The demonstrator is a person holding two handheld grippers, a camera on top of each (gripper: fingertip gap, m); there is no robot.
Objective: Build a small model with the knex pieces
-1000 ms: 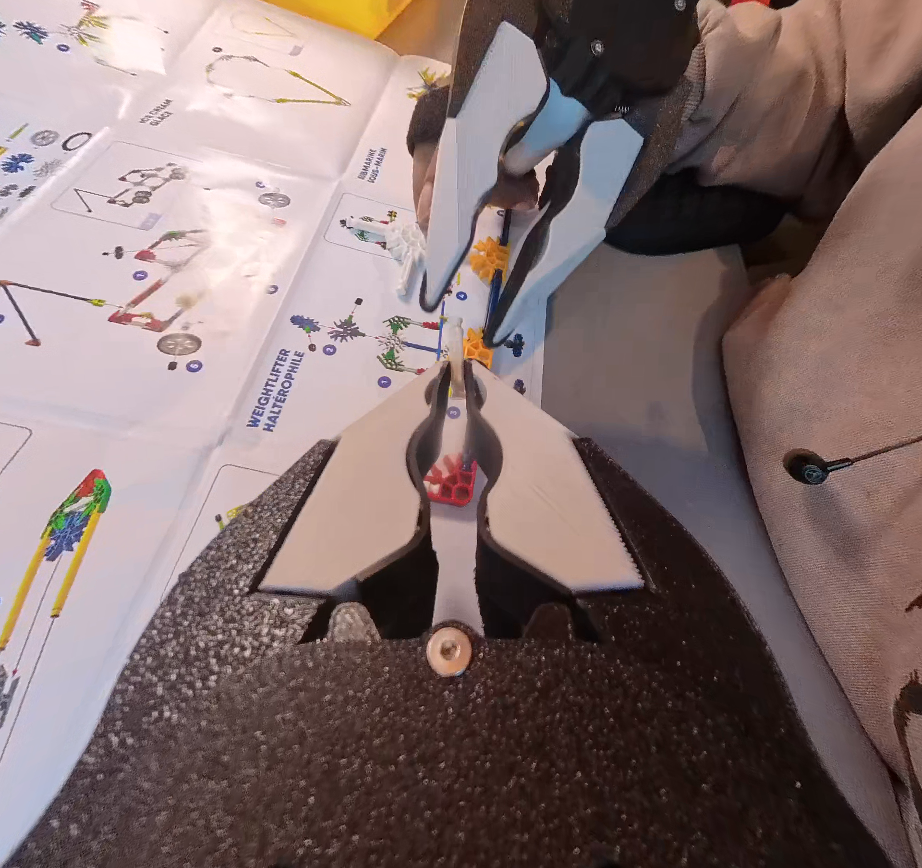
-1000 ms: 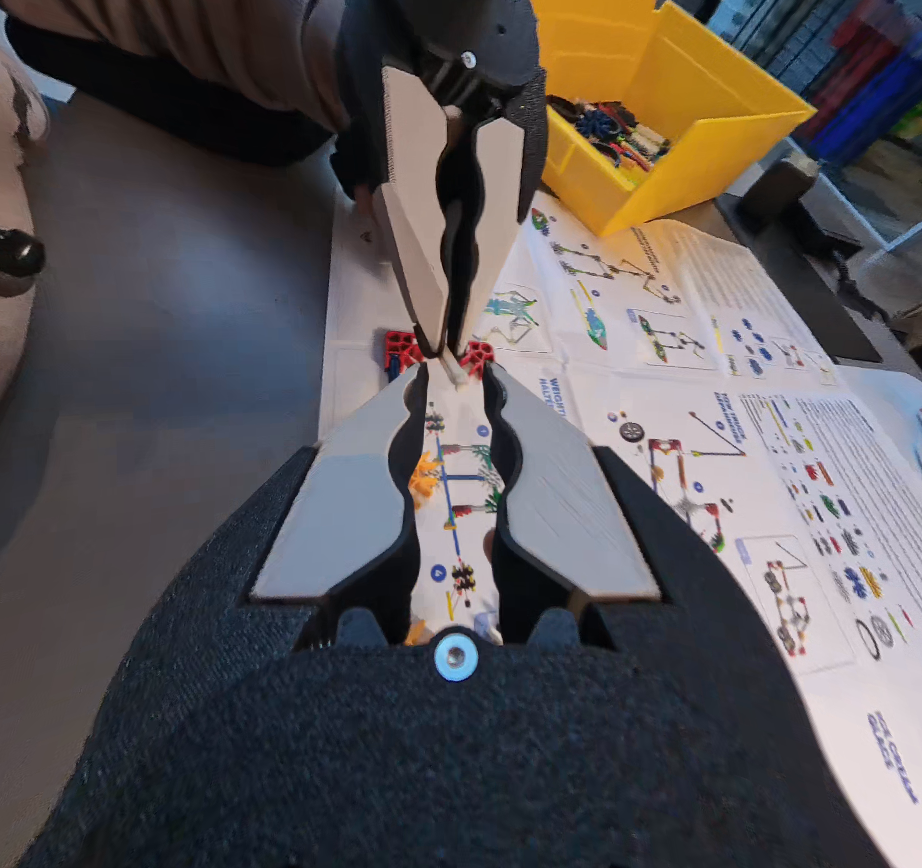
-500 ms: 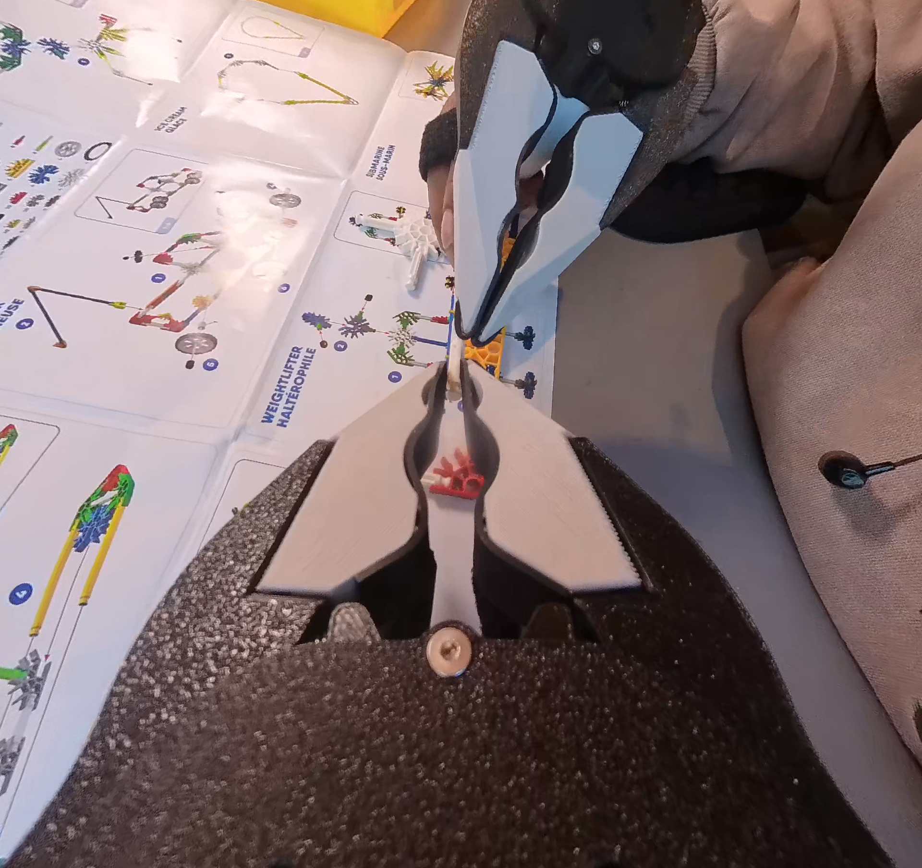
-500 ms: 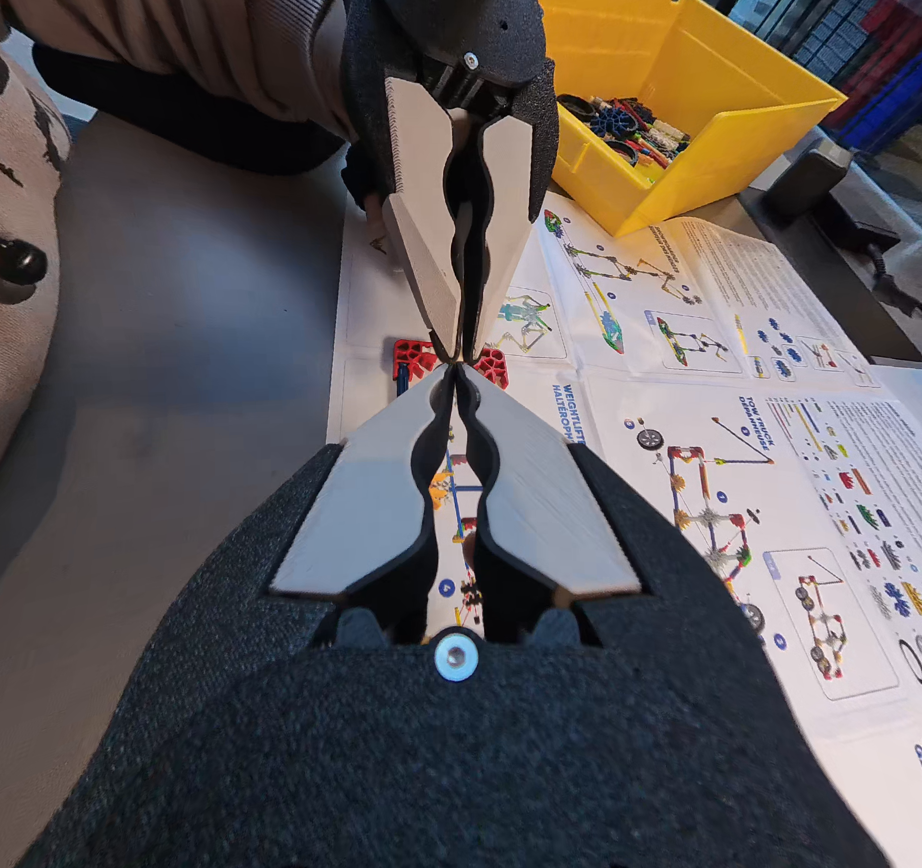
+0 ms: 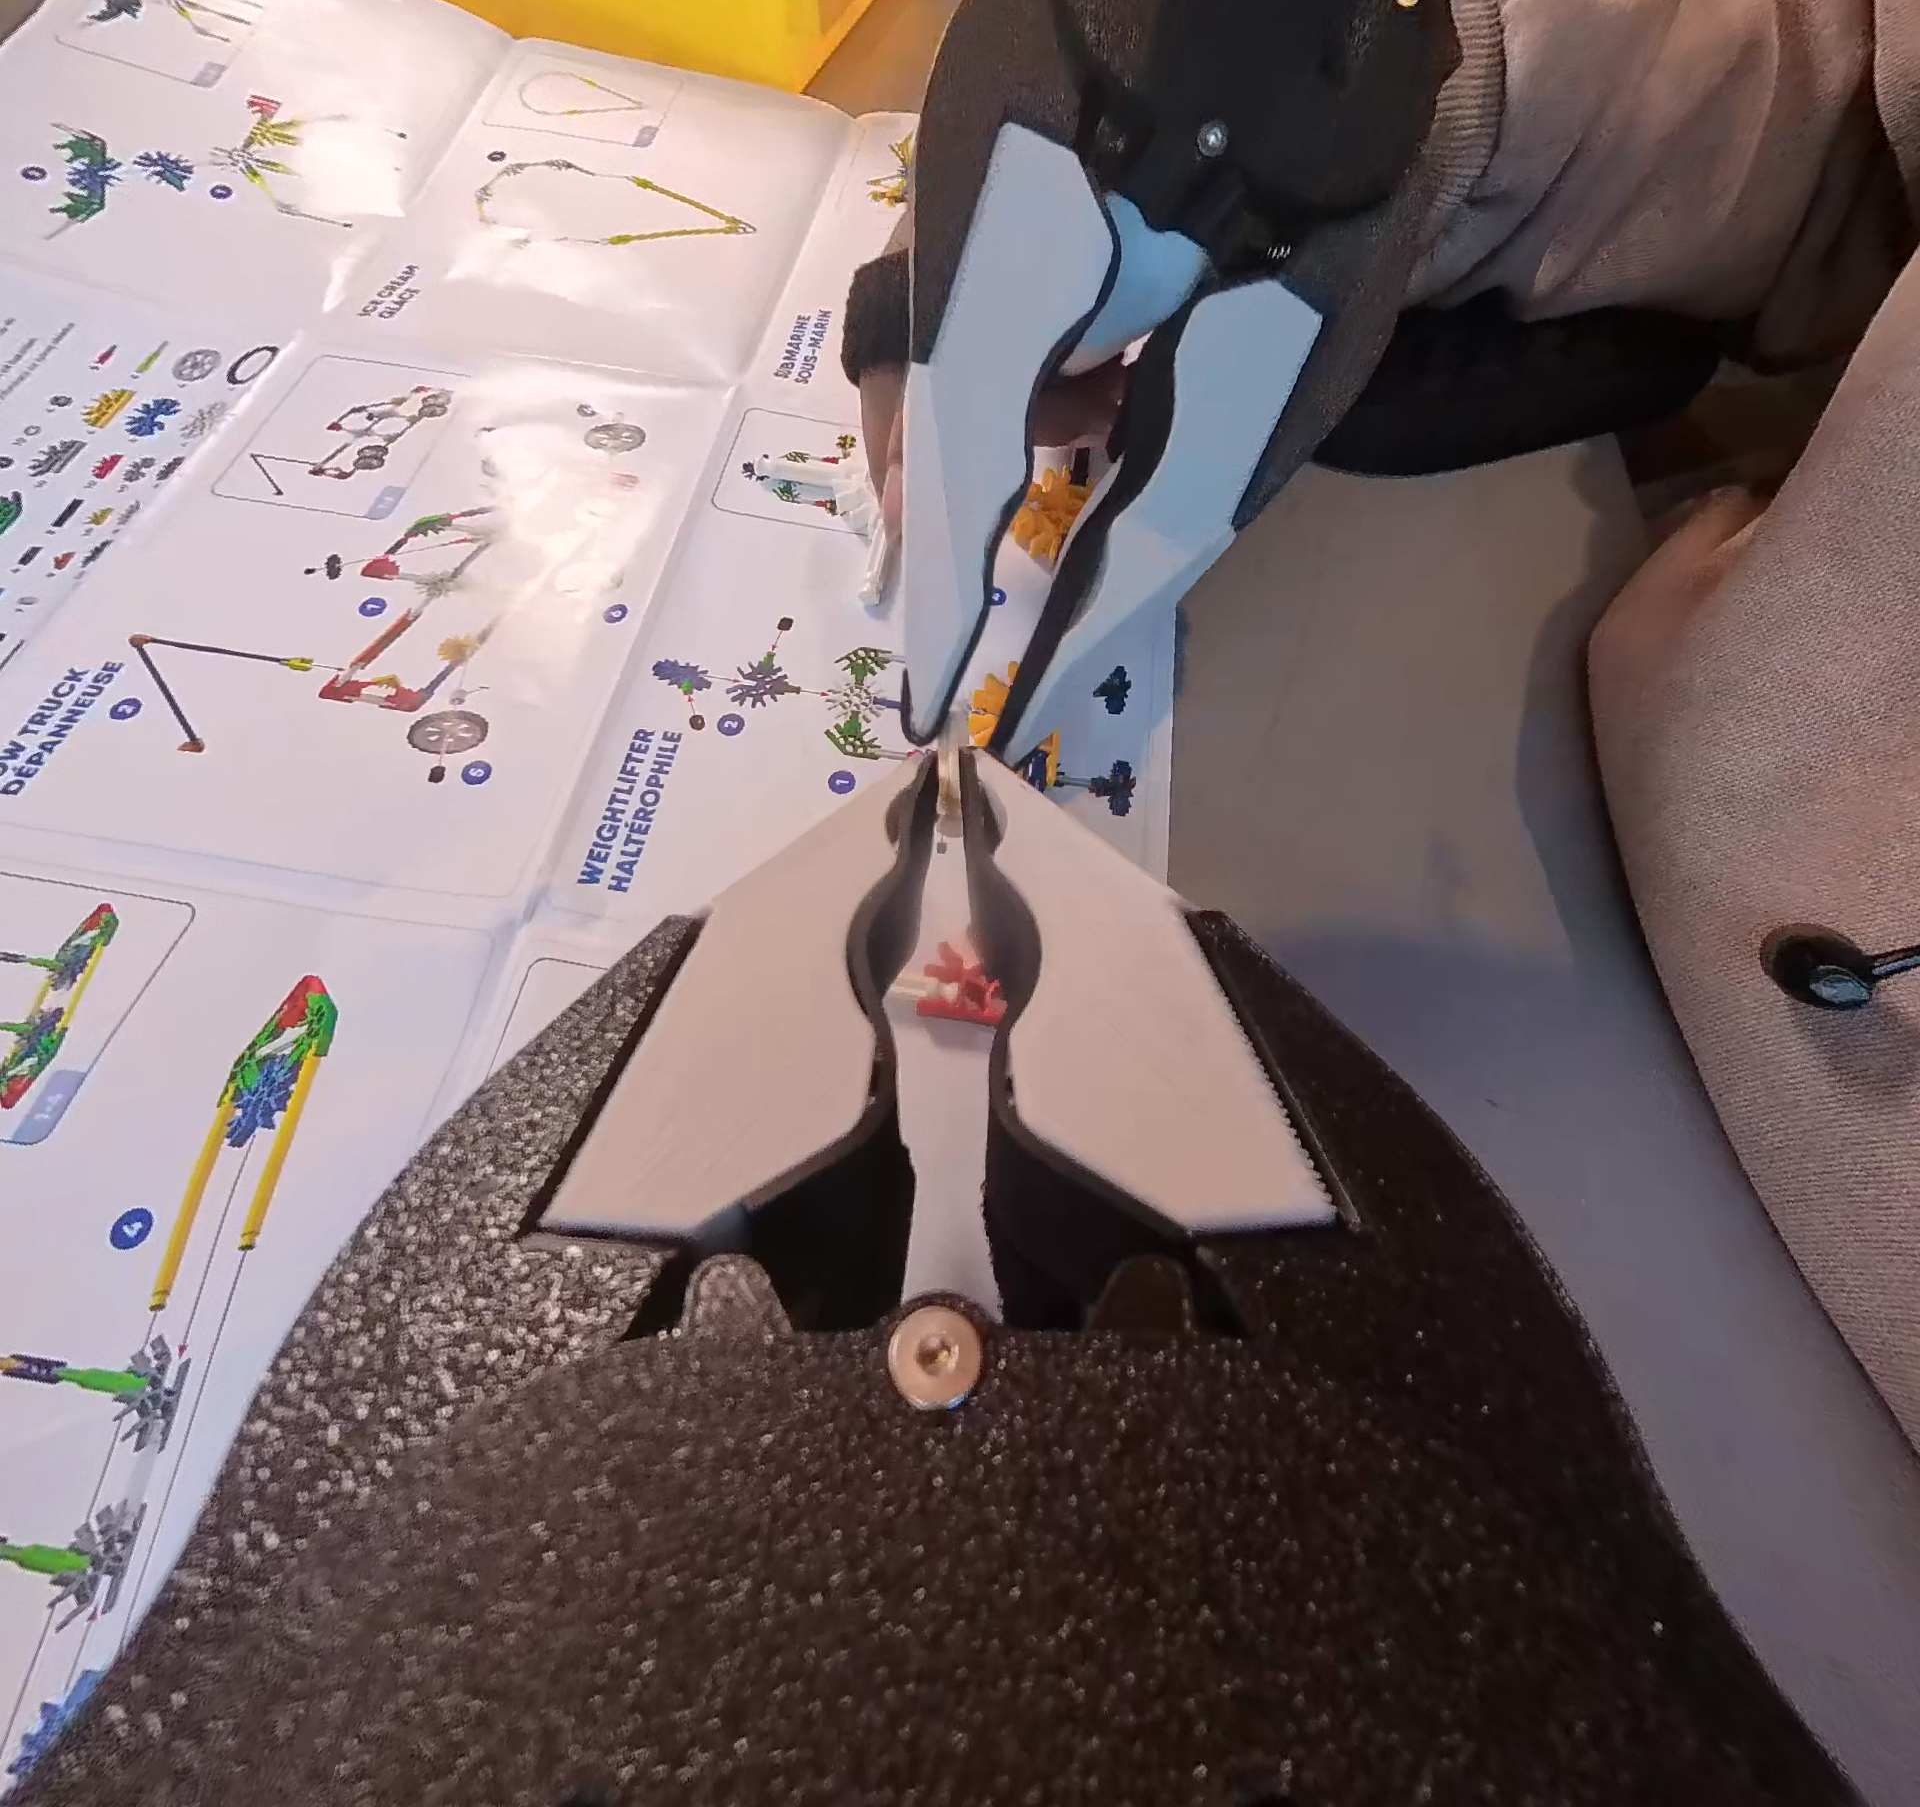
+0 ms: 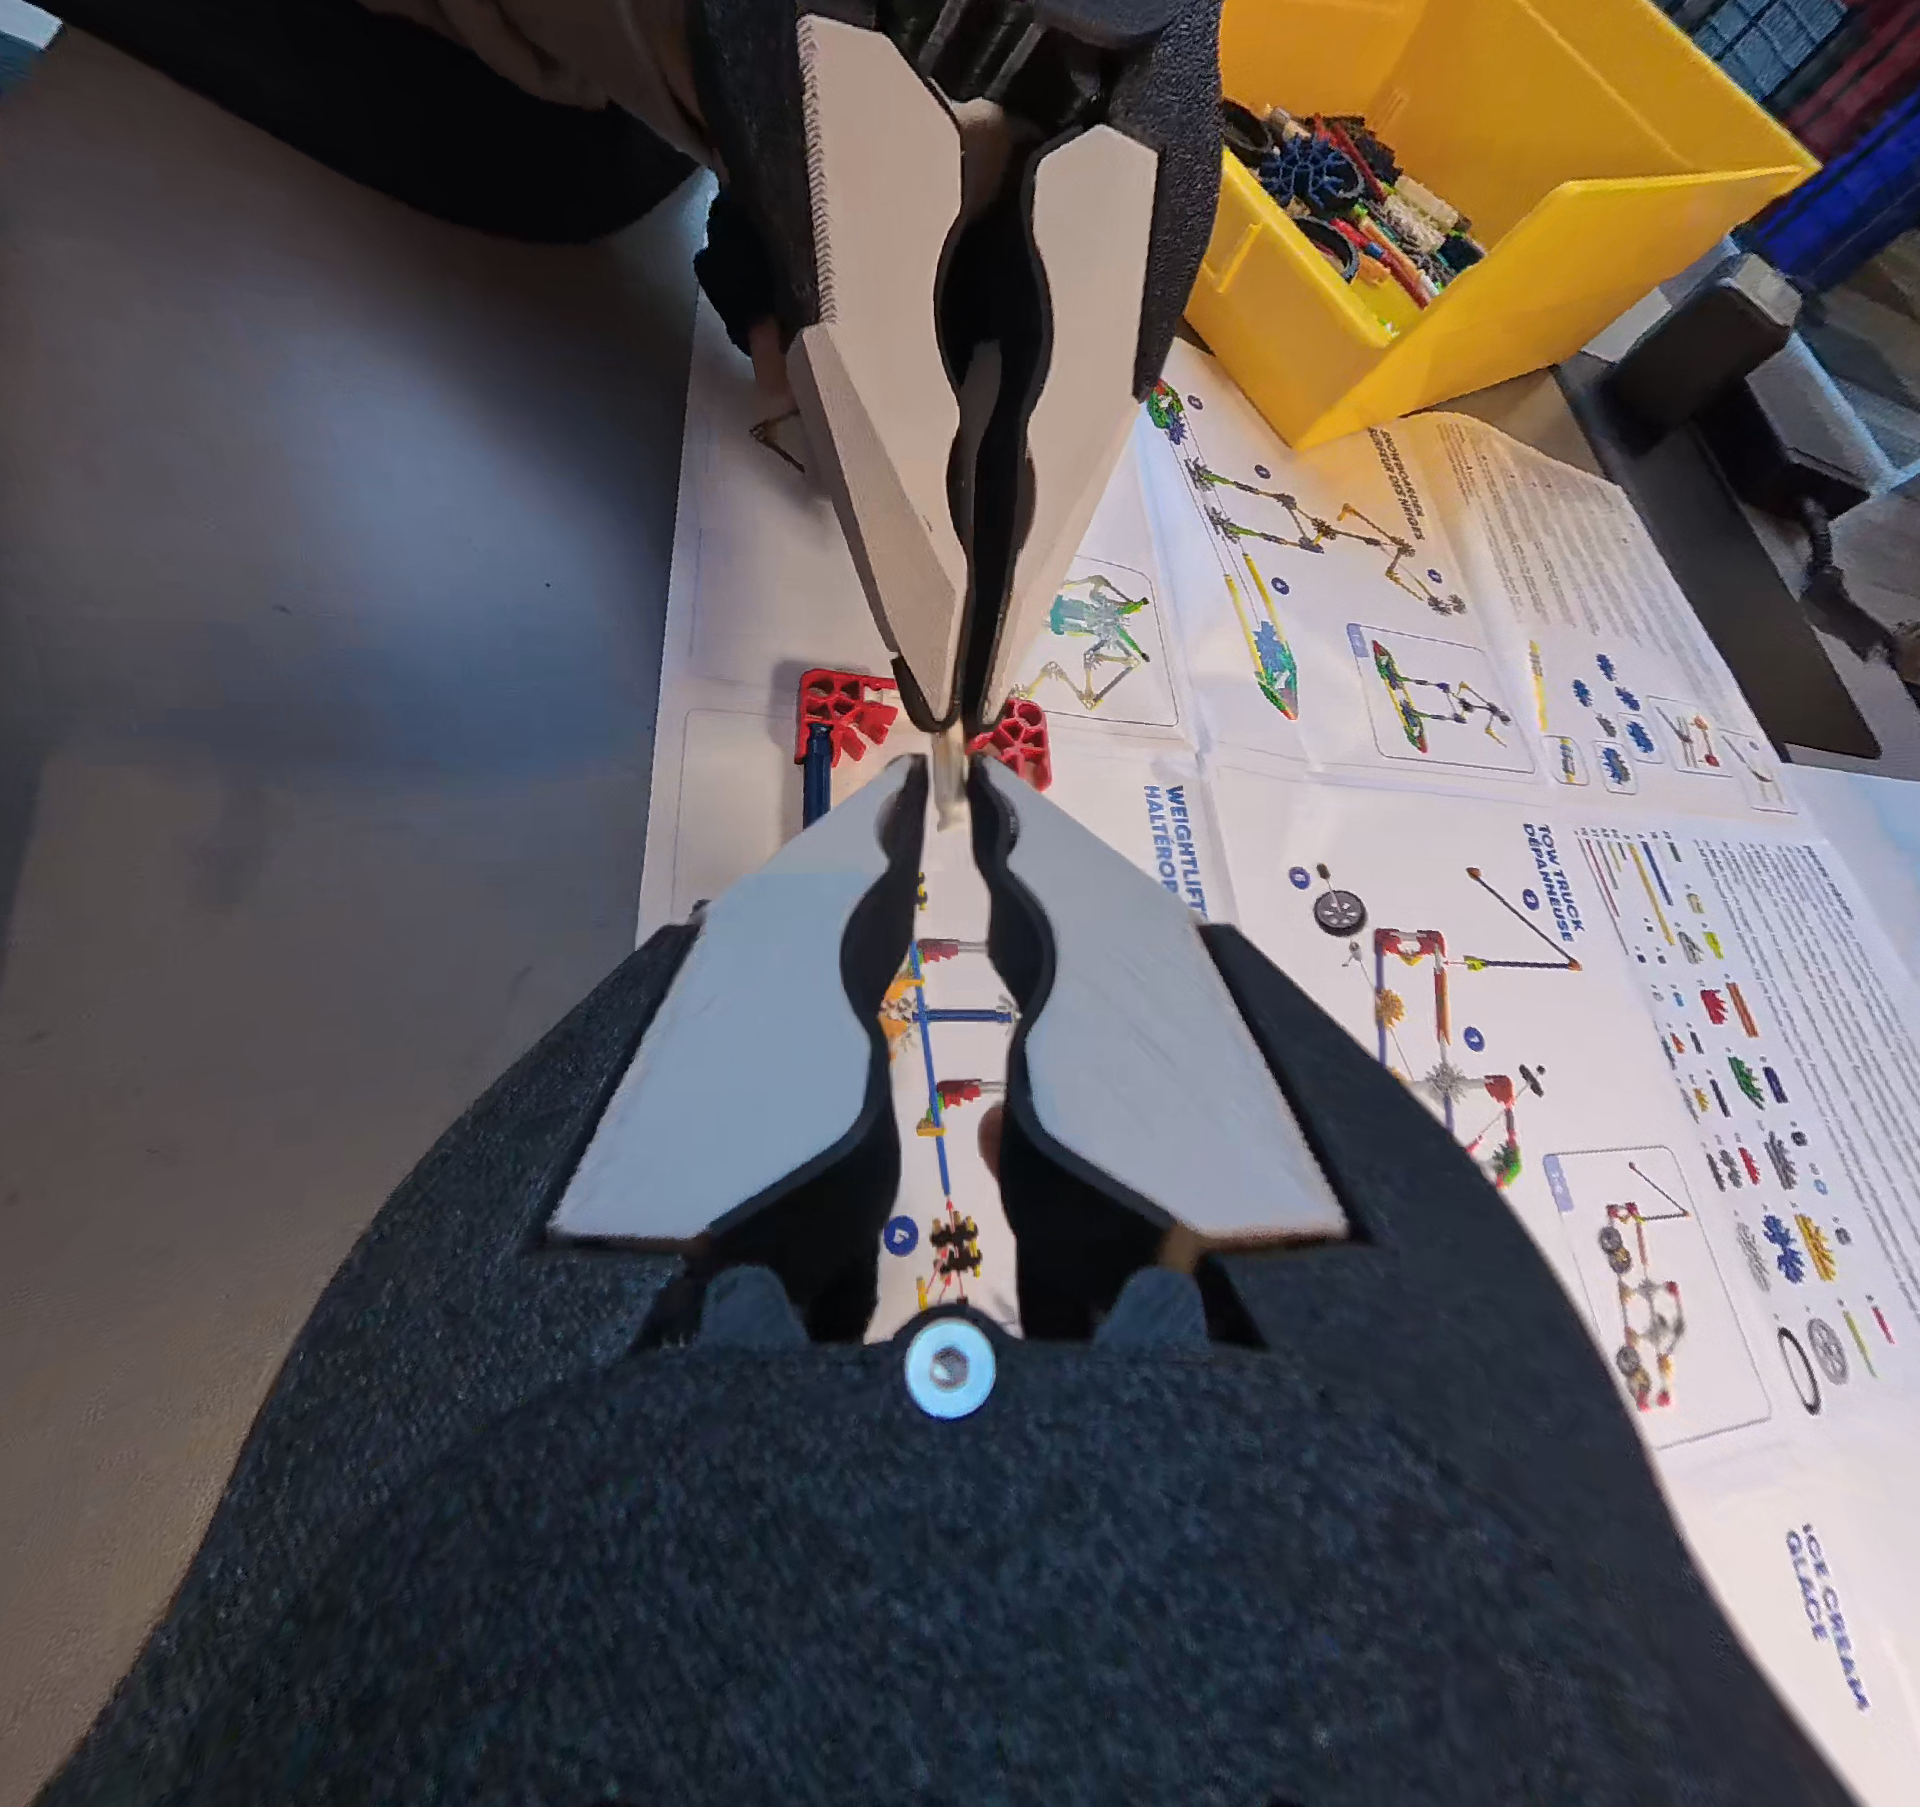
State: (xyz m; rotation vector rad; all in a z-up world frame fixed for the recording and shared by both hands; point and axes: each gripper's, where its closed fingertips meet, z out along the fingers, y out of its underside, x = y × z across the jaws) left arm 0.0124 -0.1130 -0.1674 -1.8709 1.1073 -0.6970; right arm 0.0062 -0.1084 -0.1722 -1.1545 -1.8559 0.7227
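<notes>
- Gripping a short white rod, the left gripper has its tips pinched on the rod's near end.
- The right gripper is parted slightly at the tips, with the rod between them; whether they press on it cannot be told.
- In the left wrist view, the right gripper points down at the rod, tips apart, a yellow connector behind them.
- A red connector lies under the left gripper's fingers on the instruction sheet.
- Two red connectors flank the left gripper in the right wrist view.
- A yellow bin of parts stands beyond the sheet on the grey table.
</notes>
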